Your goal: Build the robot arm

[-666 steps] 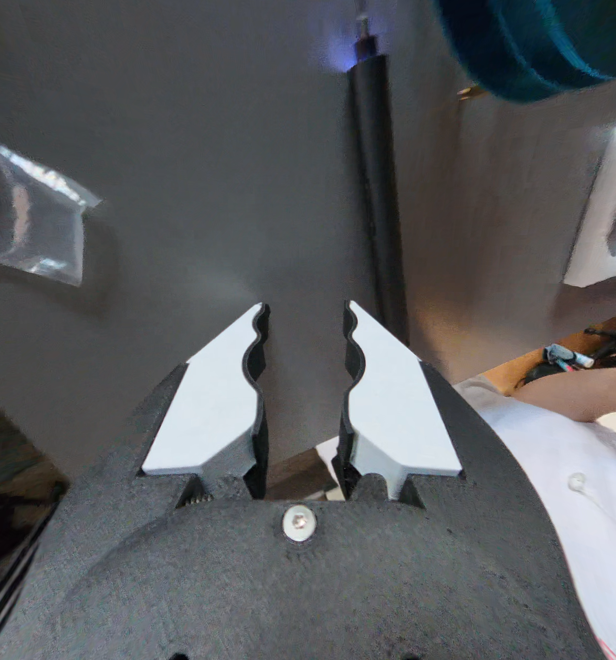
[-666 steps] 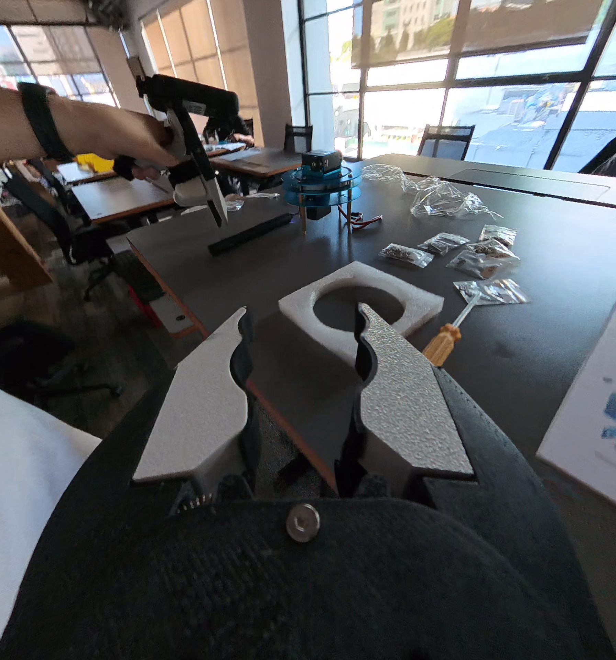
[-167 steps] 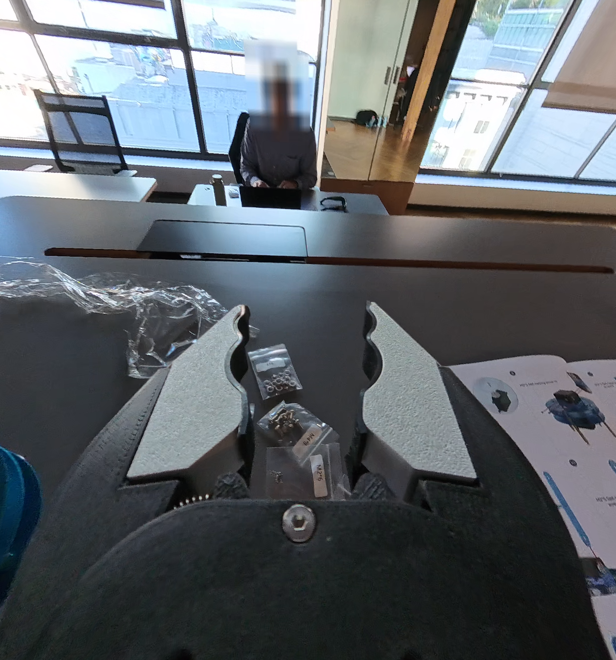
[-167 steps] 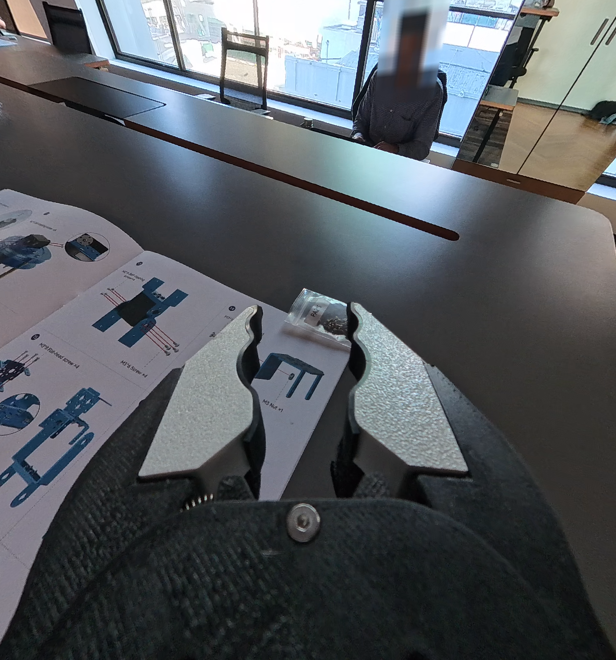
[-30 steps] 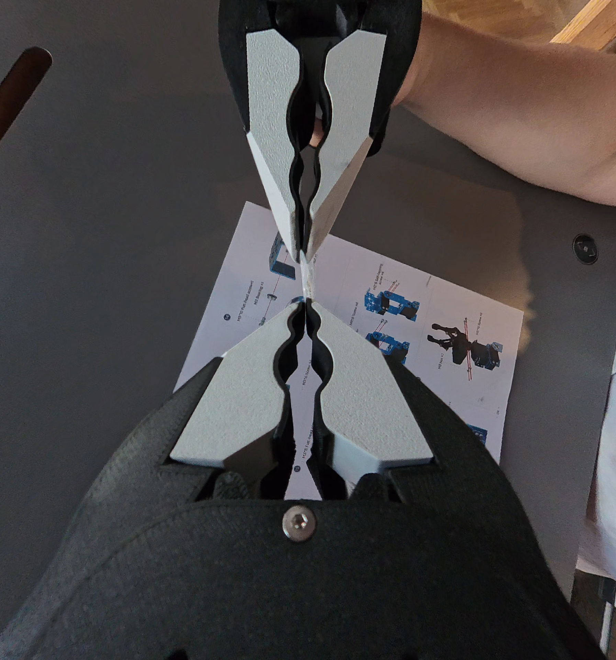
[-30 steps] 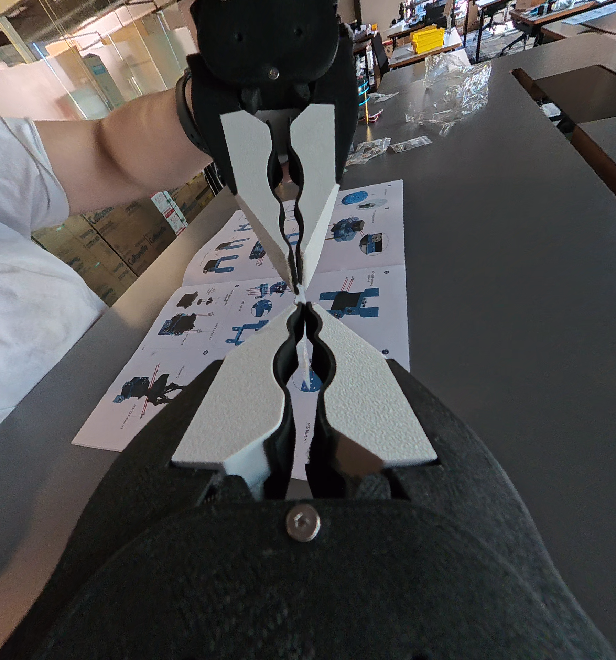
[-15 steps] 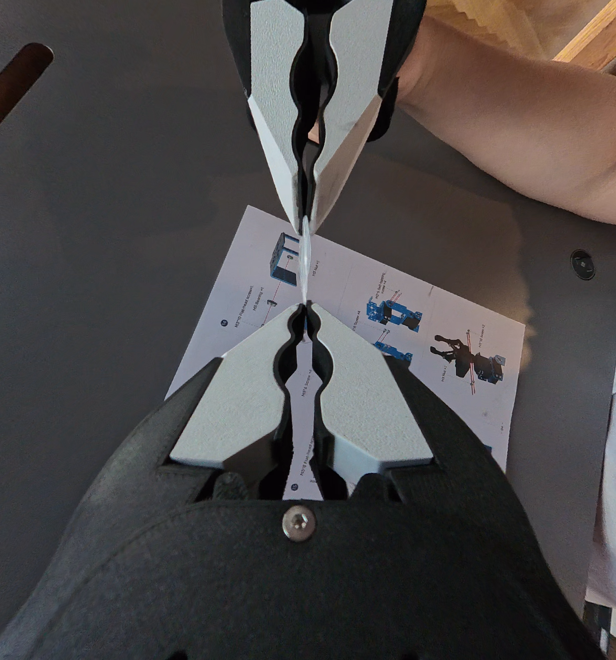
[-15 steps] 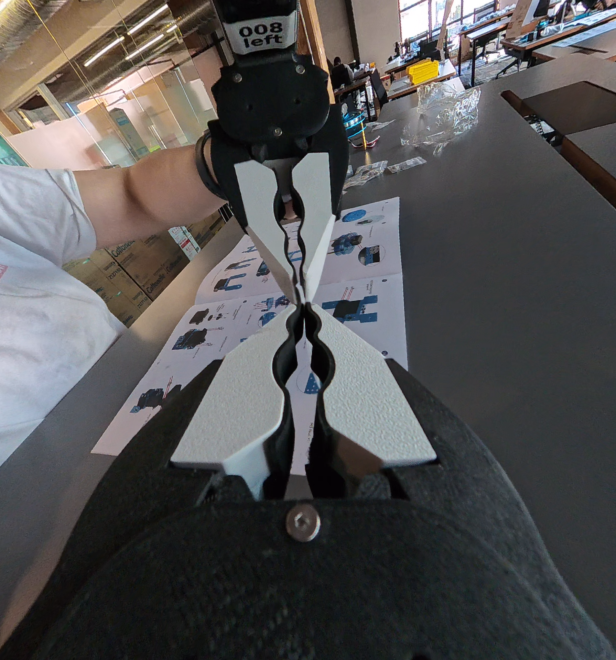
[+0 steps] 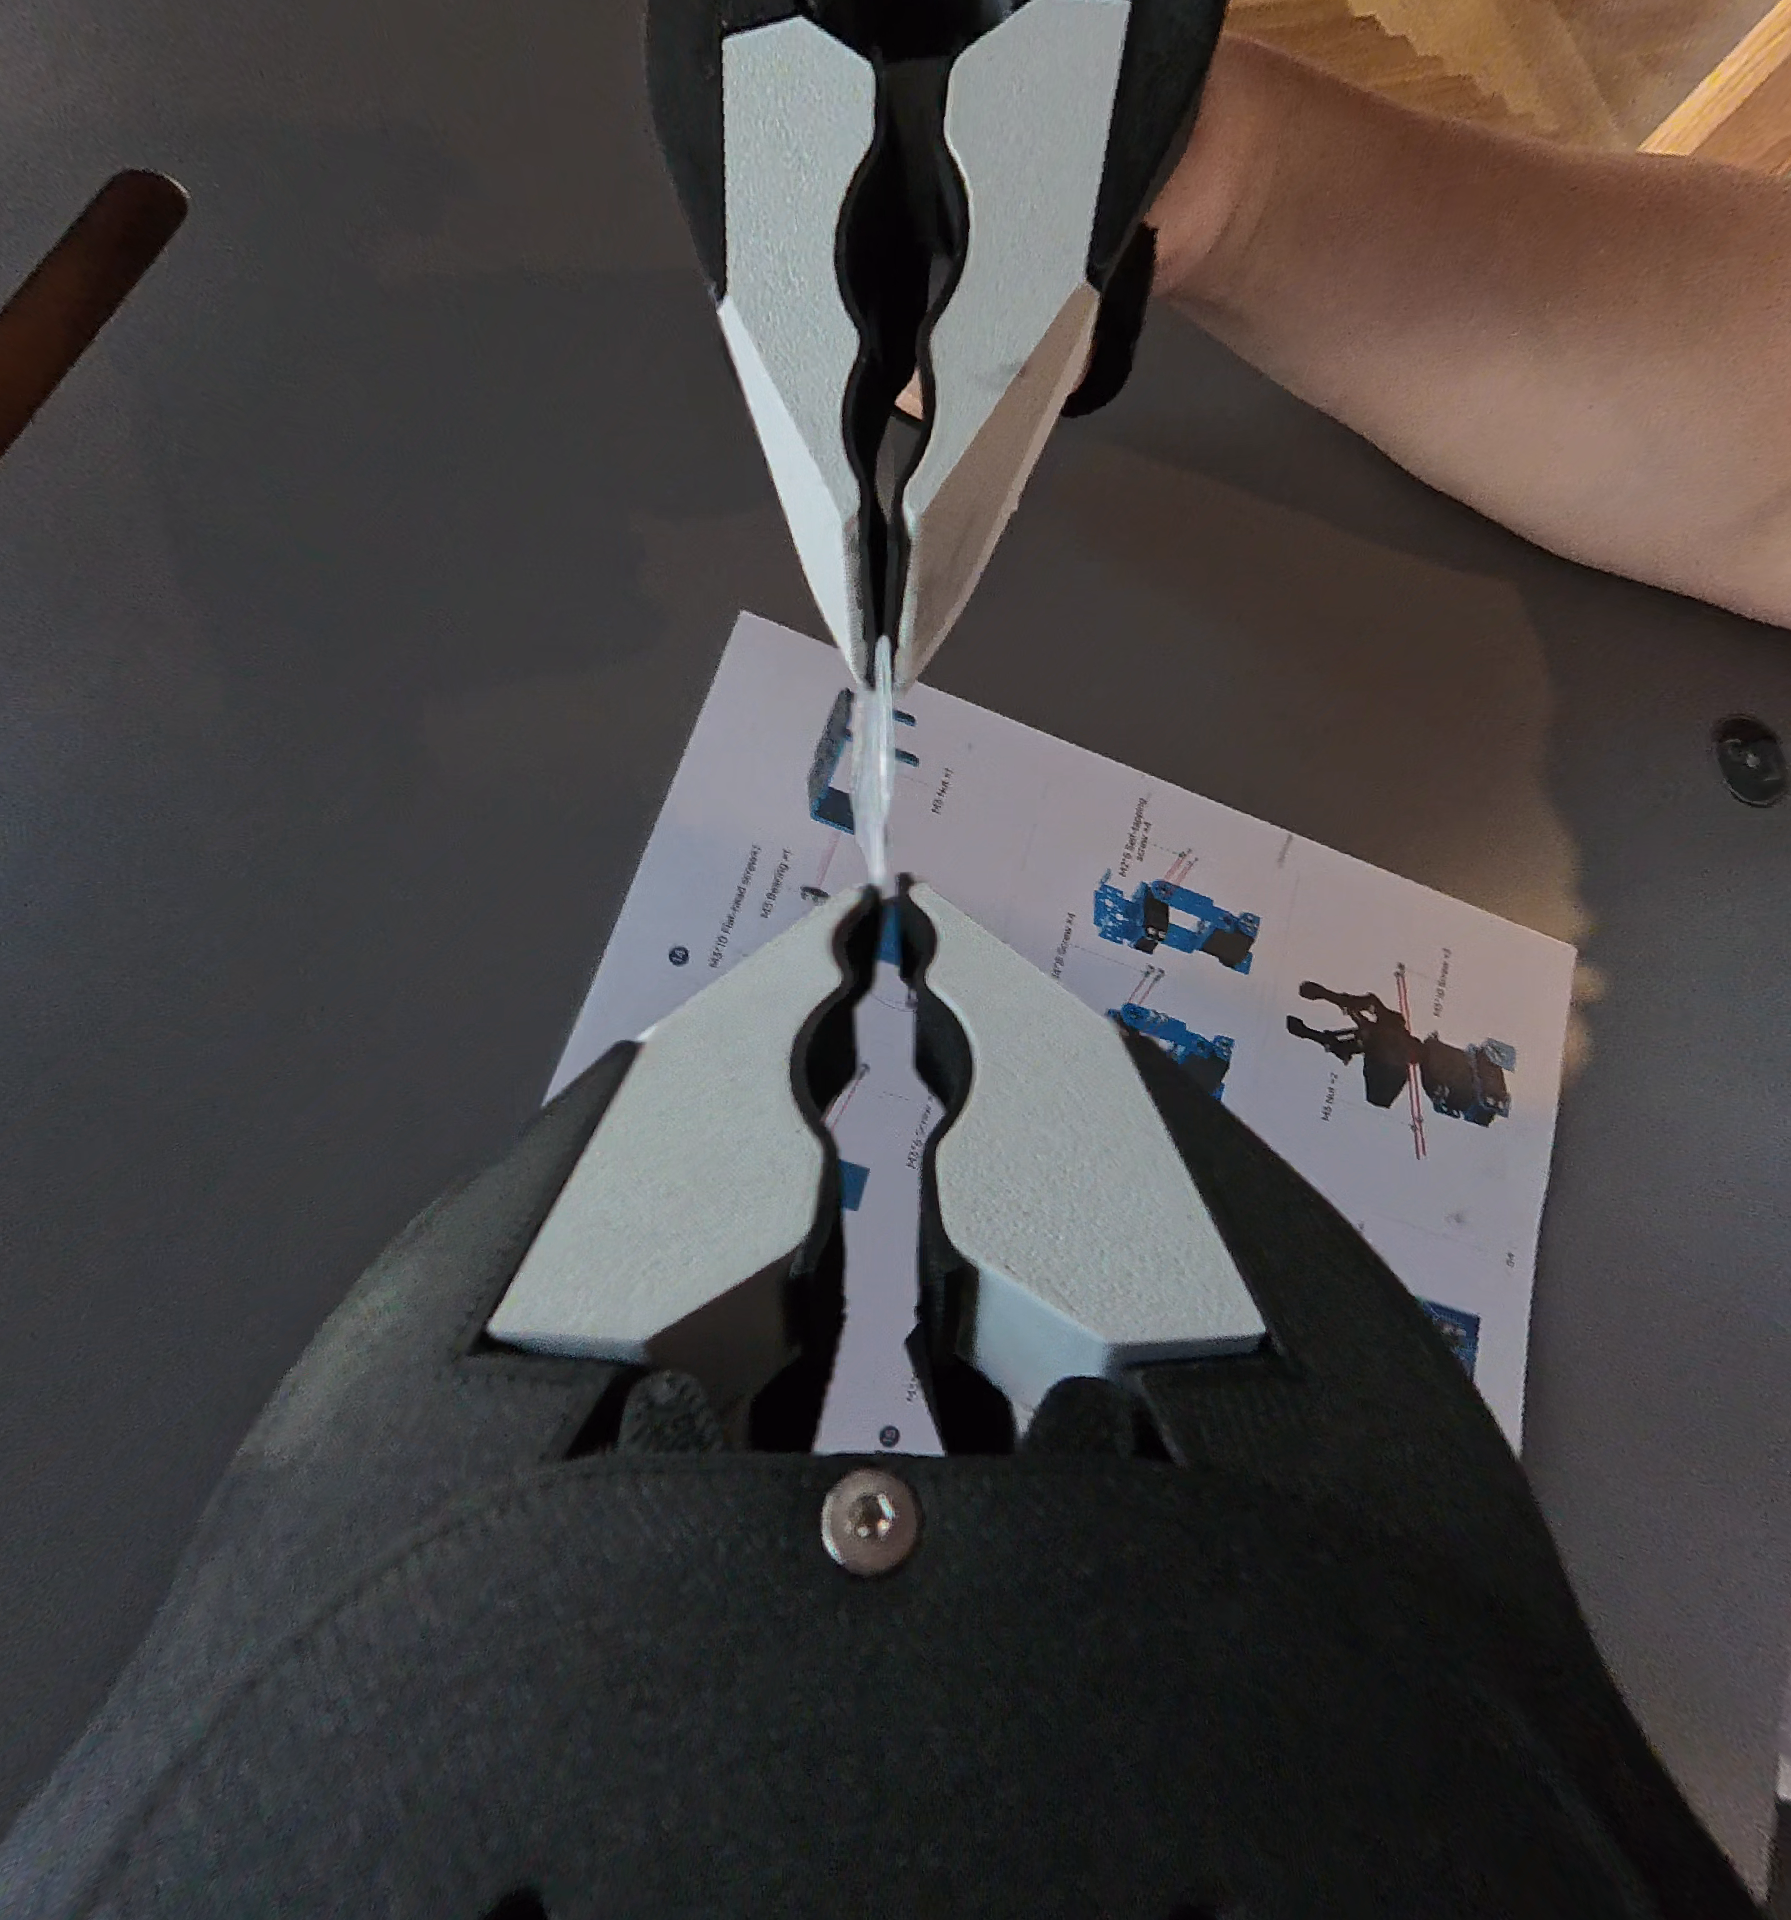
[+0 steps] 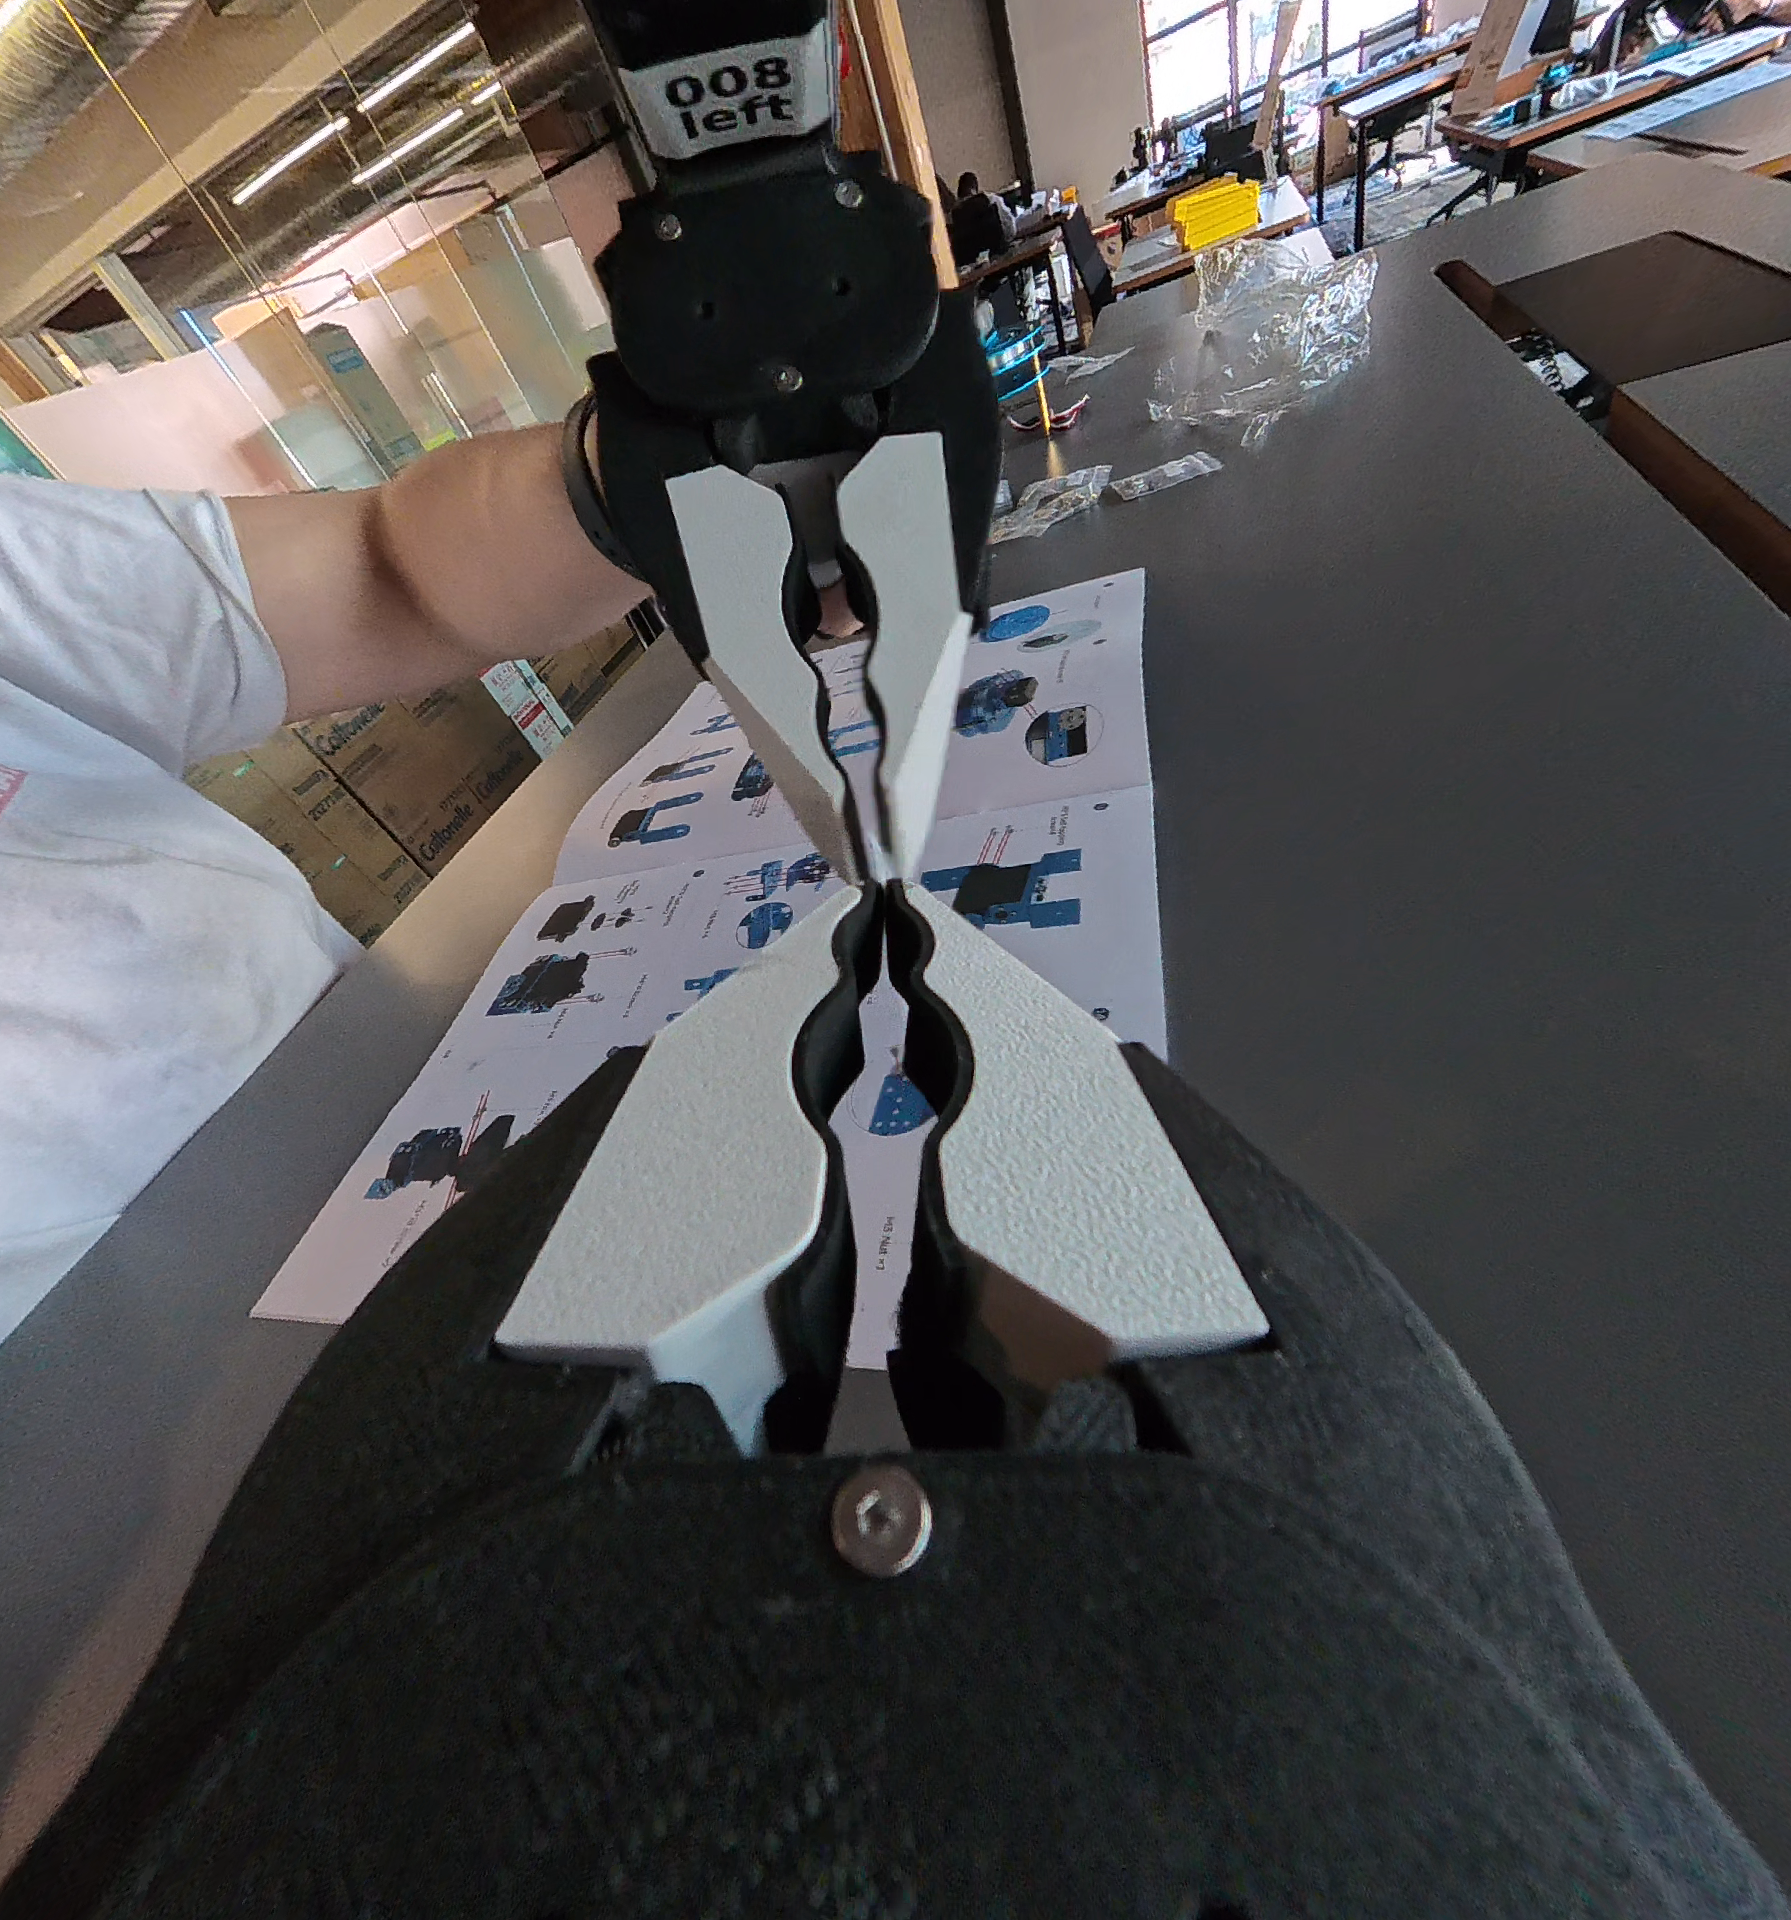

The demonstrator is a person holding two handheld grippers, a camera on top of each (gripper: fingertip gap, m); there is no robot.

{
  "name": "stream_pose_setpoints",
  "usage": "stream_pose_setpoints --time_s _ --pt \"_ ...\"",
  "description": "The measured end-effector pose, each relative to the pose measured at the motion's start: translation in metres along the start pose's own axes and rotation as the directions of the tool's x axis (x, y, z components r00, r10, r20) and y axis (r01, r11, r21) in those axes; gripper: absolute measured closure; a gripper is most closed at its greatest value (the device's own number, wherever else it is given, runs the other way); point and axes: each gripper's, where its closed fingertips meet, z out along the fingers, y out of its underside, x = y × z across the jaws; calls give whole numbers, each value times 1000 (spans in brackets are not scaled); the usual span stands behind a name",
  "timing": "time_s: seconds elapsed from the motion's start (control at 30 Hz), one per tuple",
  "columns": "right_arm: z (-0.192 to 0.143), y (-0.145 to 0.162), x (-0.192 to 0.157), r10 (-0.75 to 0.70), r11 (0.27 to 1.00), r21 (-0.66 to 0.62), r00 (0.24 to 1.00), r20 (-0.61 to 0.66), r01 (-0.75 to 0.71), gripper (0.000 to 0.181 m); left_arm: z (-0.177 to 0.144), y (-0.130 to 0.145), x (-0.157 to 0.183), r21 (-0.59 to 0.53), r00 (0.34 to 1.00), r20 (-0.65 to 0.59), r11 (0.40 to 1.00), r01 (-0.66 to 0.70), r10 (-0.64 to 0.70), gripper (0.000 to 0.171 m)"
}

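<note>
Basically tip to tip mid-frame: left gripper [image 9: 886, 894] and right gripper [image 9: 880, 655] both pinched on a small clear bag [image 9: 878, 769], stretched lengthwise between them, above the instruction sheet [image 9: 1234, 883] on the table [image 9: 299, 623].

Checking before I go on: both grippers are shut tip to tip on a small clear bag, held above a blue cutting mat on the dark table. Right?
Not quite. The left gripper and right gripper do pinch the small clear bag between them, but under it lies a white instruction sheet with blue drawings, not a mat. The left wrist view shows it on the dark table.
</note>
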Motion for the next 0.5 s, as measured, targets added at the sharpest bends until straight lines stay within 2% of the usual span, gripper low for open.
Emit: stream_pose_setpoints --time_s 0.03,0.13,0.2,0.4,0.5 --pt "-1 0 0 -1 1000 3 1000 -1 1 181 1 -2 -2 15 1000 1 1000 7 -7 157" --pt "-3 0 1 2 1000 6 1000 -5 -2 181 5 -9 0 60 998 -58 998 8 -4 170" --pt "-4 2 1 4 1000 1 1000 -10 -4 181 9 -10 -2 65 997 -77 998 -6 11 171" --pt "-8 8 6 33 999 11 999 3 -33 181 14 -8 1 1 992 -93 996 -86 85 171" --pt "-5 15 10 60 998 2 998 23 -60 181 18 -2 -1 -68 994 -110 997 -32 25 171"
